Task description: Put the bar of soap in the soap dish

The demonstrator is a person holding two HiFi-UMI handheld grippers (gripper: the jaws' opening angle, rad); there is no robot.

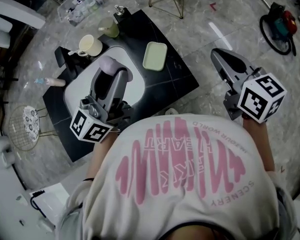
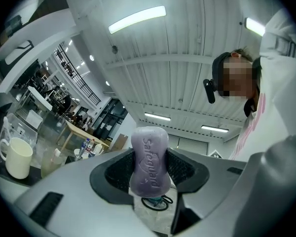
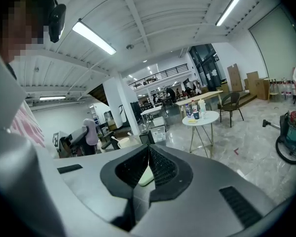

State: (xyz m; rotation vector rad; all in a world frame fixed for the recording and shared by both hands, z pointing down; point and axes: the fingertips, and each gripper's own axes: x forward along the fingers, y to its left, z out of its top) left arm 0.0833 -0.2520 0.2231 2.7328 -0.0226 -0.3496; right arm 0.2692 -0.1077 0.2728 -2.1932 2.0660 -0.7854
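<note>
From the head view, the pale green, round-cornered soap dish [image 1: 155, 55] sits on the black countertop [image 1: 177, 79], its long side running away from the person. The left gripper [image 1: 111, 74] is just to its left, holding the lilac bar of soap [image 1: 108, 64]. The right gripper [image 1: 221, 55] is well to the dish's right. In the left gripper view, ribbed pads clamp the smooth, embossed bar [image 2: 149, 154] by its broad faces, its long axis upright. In the right gripper view, the jaws meet with nothing between them, and the dish [image 3: 146, 177] shows beyond the gap.

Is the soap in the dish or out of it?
Out. The purple soap is clamped upright between the jaws of the left gripper; the green soap dish lies empty.
</note>
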